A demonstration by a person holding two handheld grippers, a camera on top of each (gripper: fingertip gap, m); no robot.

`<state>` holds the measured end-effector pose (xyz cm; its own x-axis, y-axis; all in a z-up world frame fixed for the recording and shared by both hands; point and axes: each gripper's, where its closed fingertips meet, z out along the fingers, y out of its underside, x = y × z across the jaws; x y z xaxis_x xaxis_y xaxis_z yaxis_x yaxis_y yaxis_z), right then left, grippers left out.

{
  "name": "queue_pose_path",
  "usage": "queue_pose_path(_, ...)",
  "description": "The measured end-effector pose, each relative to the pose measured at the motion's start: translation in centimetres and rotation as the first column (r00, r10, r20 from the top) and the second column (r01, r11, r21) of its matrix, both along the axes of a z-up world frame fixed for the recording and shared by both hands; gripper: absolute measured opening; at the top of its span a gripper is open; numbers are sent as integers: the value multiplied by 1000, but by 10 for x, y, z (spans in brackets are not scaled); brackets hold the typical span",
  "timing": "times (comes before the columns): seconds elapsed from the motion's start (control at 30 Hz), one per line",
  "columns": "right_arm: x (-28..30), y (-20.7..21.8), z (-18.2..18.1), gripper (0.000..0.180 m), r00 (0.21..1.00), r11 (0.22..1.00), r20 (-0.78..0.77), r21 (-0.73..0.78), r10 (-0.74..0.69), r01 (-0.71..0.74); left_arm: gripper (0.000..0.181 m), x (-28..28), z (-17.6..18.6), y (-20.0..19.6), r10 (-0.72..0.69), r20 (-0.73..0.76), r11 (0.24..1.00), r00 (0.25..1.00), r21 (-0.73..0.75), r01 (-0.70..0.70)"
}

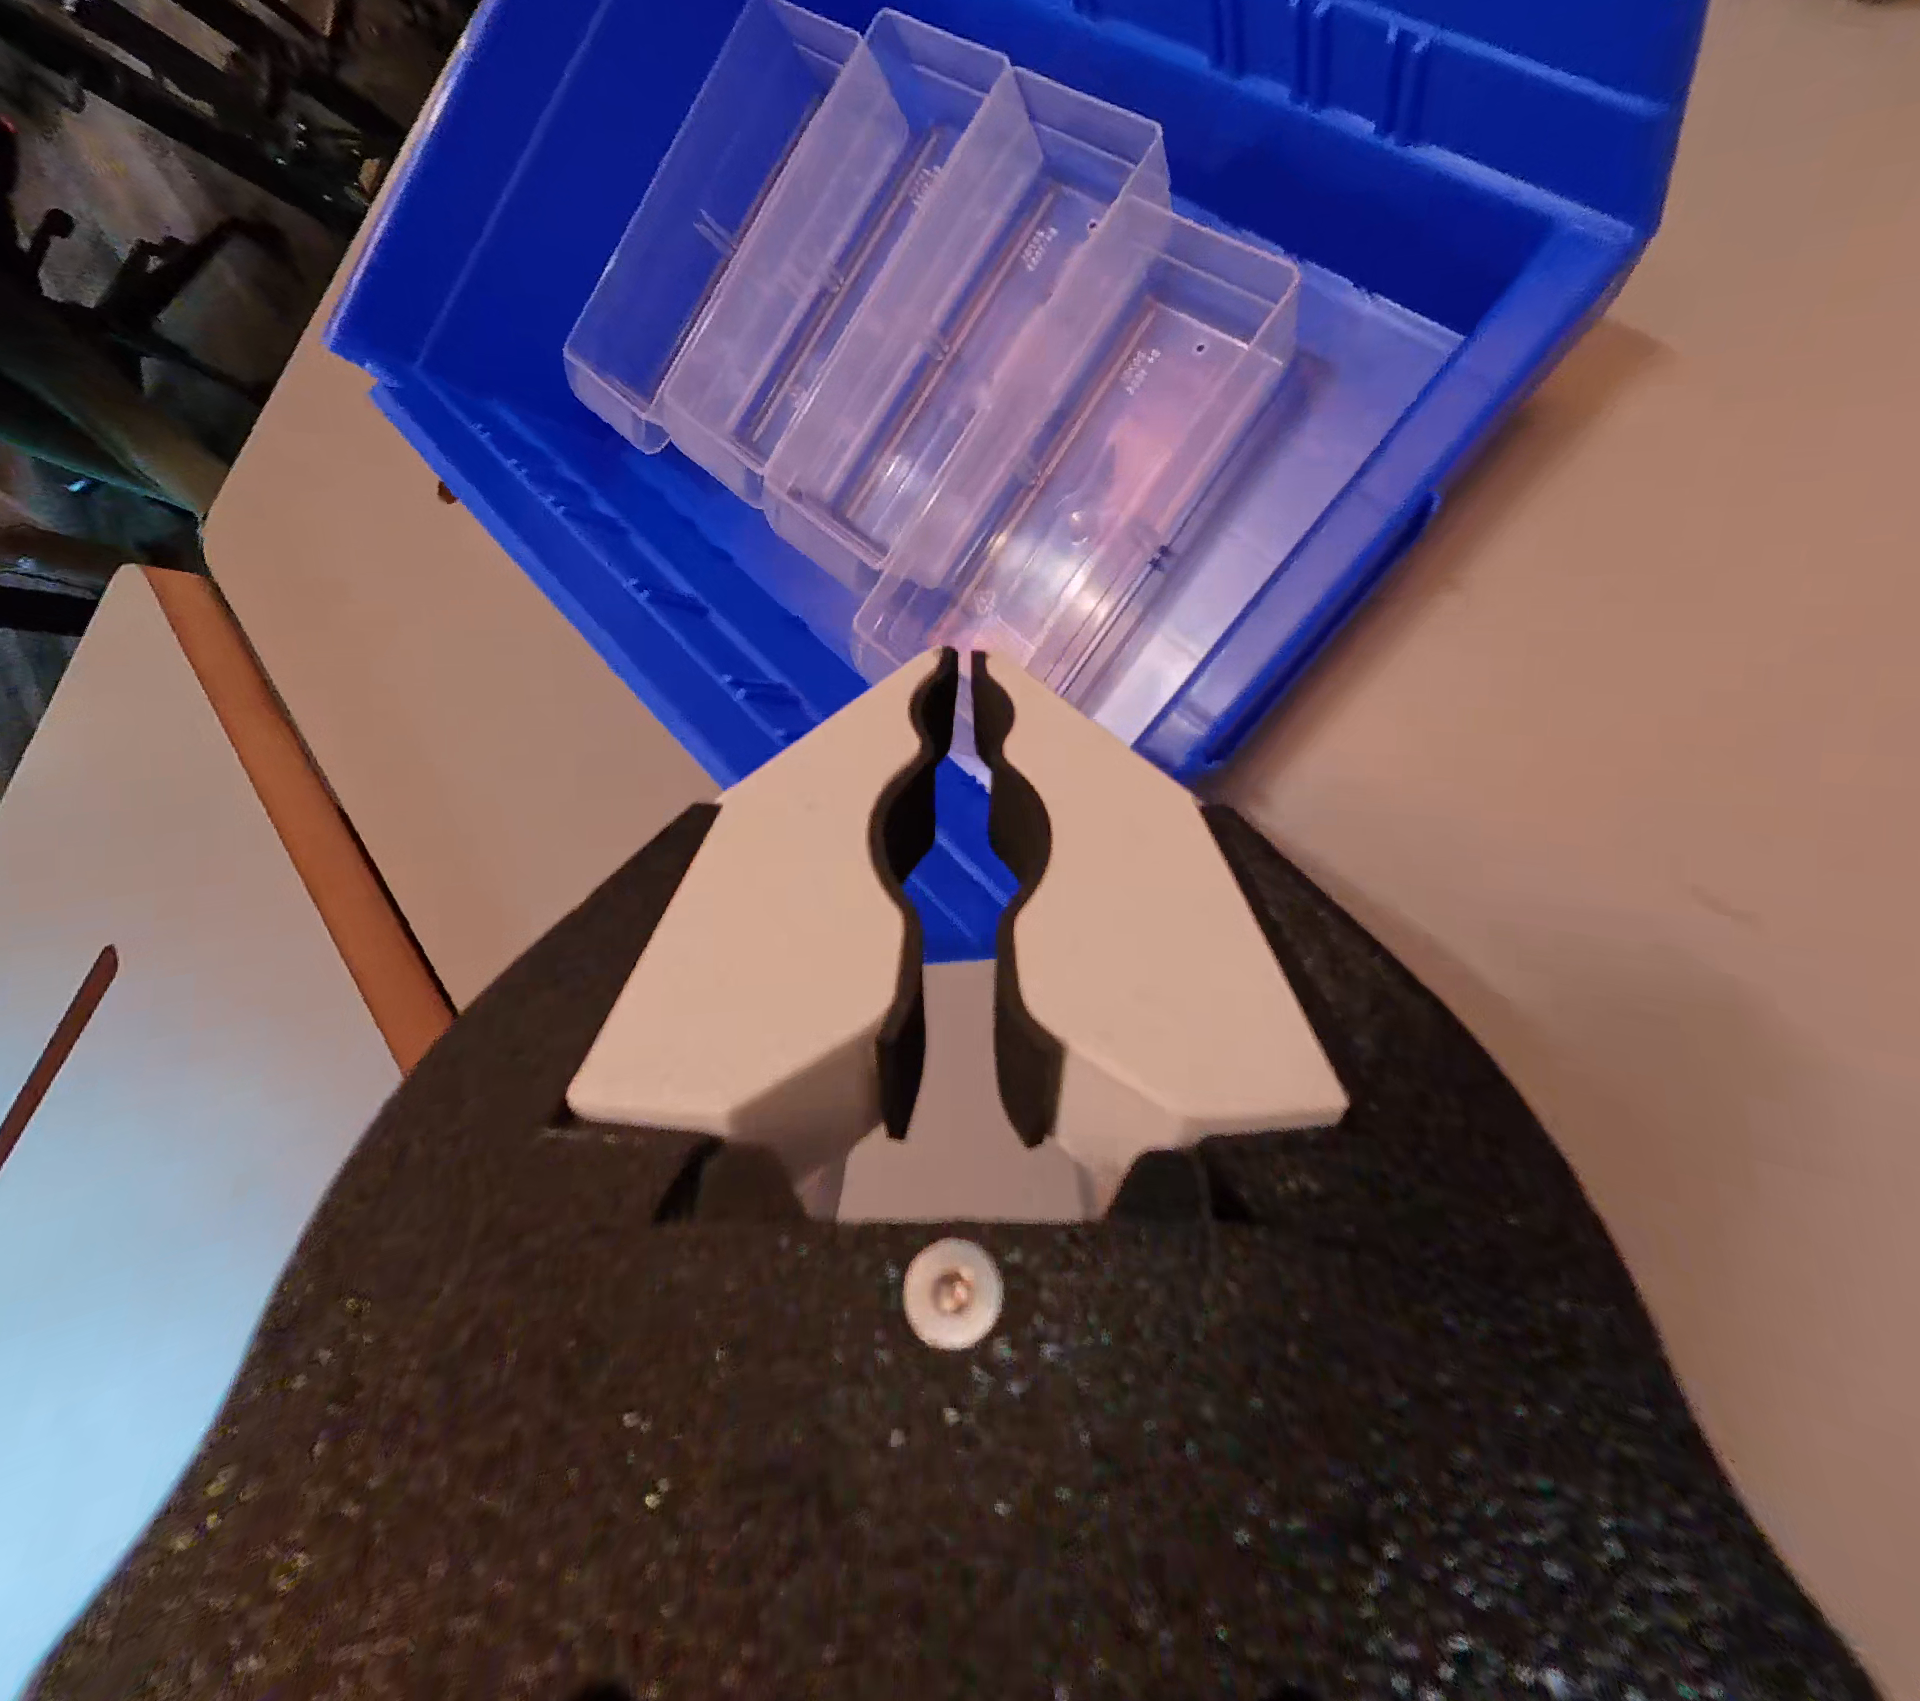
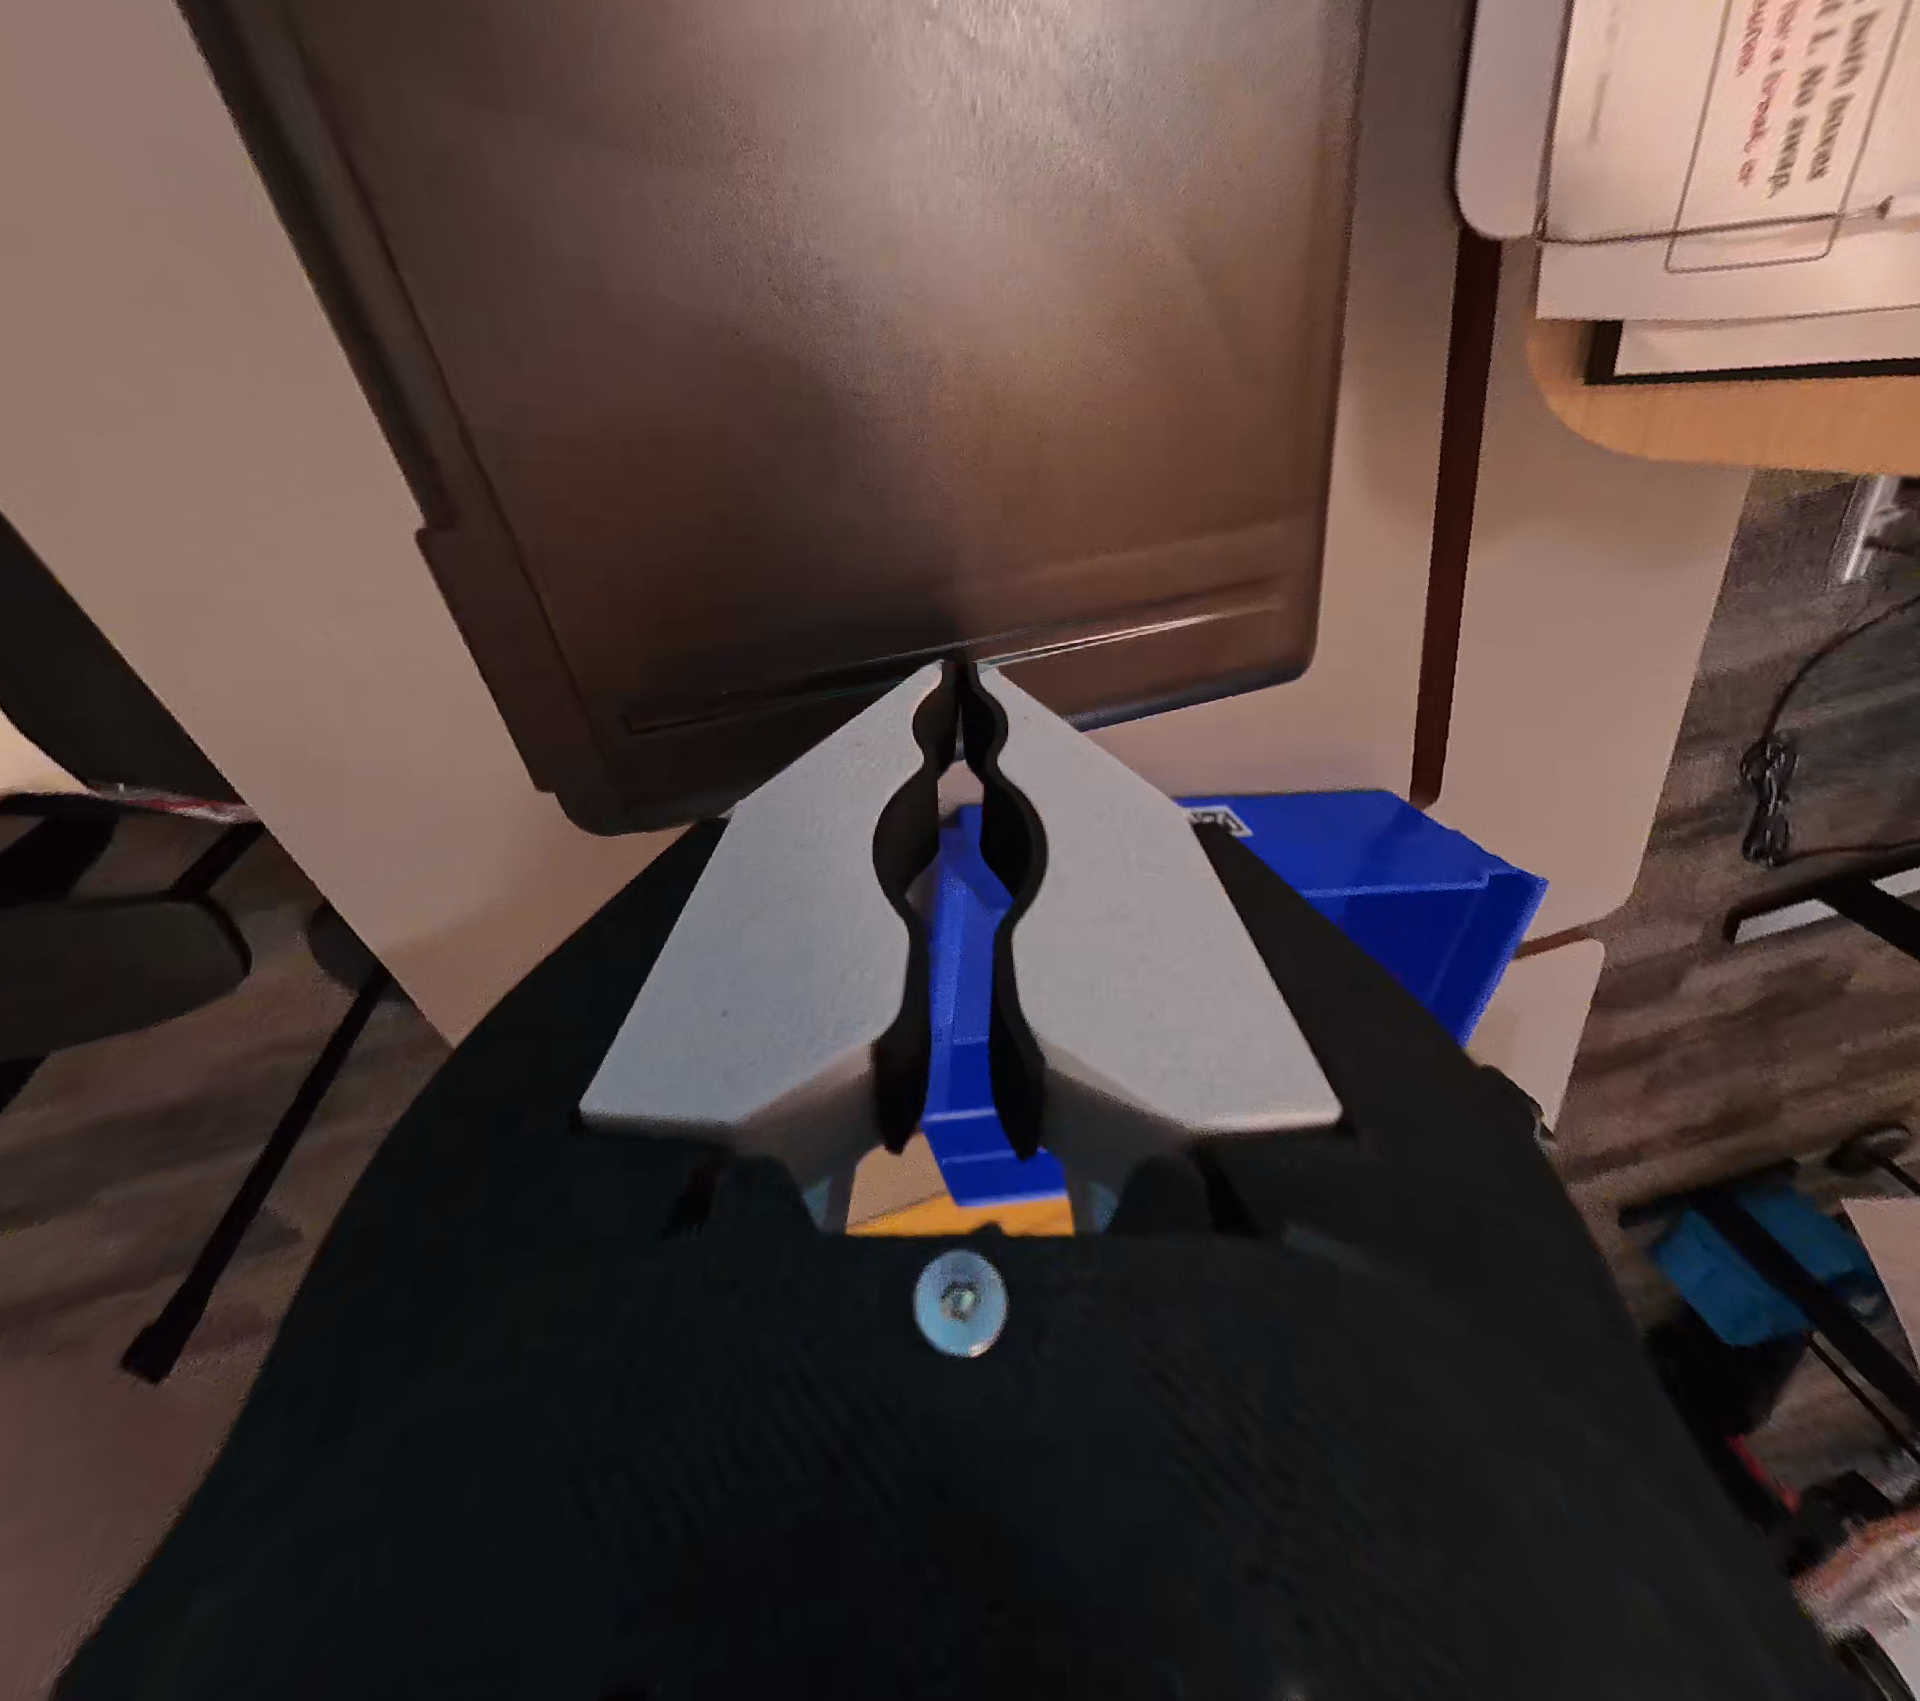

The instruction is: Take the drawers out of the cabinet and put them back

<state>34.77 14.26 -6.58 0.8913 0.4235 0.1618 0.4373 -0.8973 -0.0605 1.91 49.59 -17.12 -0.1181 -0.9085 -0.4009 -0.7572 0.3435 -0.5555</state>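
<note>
Several clear plastic drawers (image 1: pixel 831 249) lie overlapping in a row inside a blue bin (image 1: pixel 1351 41) on the table. My left gripper (image 1: pixel 961 664) is shut on the near lip of the nearest clear drawer (image 1: pixel 1143 456) at the bin's front corner. In the right wrist view, the dark cabinet (image 2: pixel 831 249) fills the upper frame as a plain smooth panel; its drawer slots are hidden. My right gripper (image 2: pixel 956 675) is shut on the thin ridge along the cabinet's near edge. The blue bin (image 2: pixel 1382 903) shows below, behind my right gripper's fingers.
The beige table (image 1: pixel 1662 820) ends at a rounded edge on the left, with a second table (image 1: pixel 156 1132) beside it. Printed papers (image 2: pixel 1714 41) lie on a shelf at the right. A chair base (image 2: pixel 156 976) and cables (image 2: pixel 1766 799) are on the floor.
</note>
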Motion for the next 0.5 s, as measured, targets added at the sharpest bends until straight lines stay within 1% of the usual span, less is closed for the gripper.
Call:
queue_pose_path(0.03,0,-2,-3,0,1000,1000,5,-30,5,-4,0,1,-2,-1,-9,-13,1000,1000,-7,9)
queue_pose_path(0.07,-2,3,-2,0,1000,1000,-1,-14,6,-6,1,3,-3,-3,-21,-23,1000,1000,-18,20)
queue_pose_path(0.13,-4,4,-3,0,1000,1000,-19,-30,-4,3,3,6,-5,-6,-43,-45,999,998,-33,41)
queue_pose_path(0.27,-5,3,-3,0,1000,997,-1,-82,4,-4,7,8,-12,-3,-106,-147,994,983,-19,105)
queue_pose_path(0.33,-5,3,-3,0,1000,993,19,-119,23,-21,10,8,-15,-1,-144,-209,990,967,-27,142)
queue_pose_path(0.47,-4,2,-3,0,998,979,54,-200,36,-25,15,12,-21,13,-195,-337,976,921,26,216)
queue_pose_path(0.5,-4,2,-3,0,998,976,59,-215,33,-20,15,12,-24,14,-209,-366,972,907,20,232)
